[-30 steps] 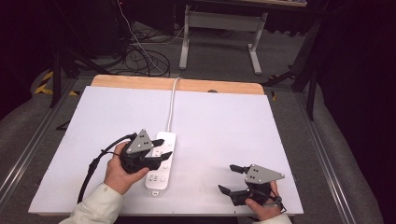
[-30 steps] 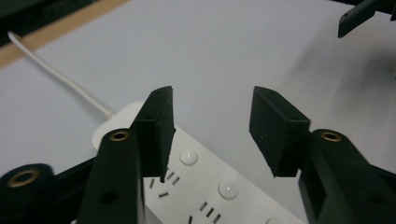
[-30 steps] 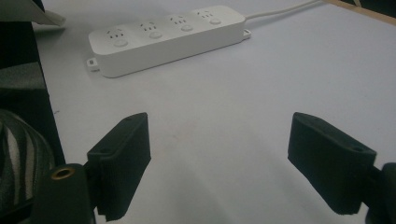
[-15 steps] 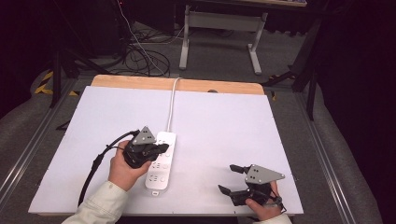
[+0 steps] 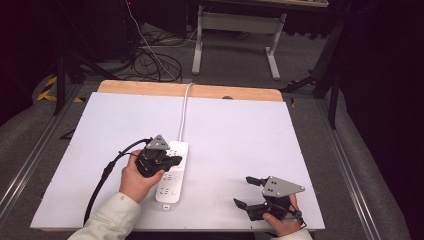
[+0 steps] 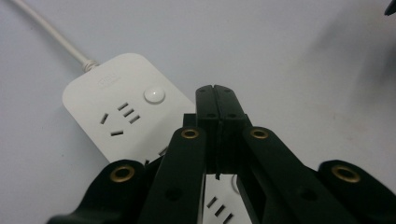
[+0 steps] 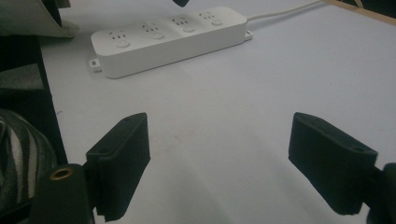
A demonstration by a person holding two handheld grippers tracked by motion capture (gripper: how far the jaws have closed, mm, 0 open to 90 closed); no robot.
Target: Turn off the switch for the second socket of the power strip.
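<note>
Power strip (image 5: 171,170) on white table (image 5: 240,130) | left gripper (image 5: 172,161) over it, jaws just closed, pressed together empty | right gripper (image 5: 246,192) jaws wide, empty

Left claw (image 5: 172,161) pressed together and empty, right claw (image 5: 245,192) wide apart, both low.

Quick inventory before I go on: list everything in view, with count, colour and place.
power strip: one, white, lying flat left of the board's middle, its long axis running near to far
cord: one, white, running from the strip's far end over the far edge
board: one, white, covering the table
wooden edge: one, light brown, along the far side
desk frame: one, grey, on the floor beyond
left gripper: one, black, jaws shut, above the strip
right gripper: one, black, jaws open, near right corner
</note>
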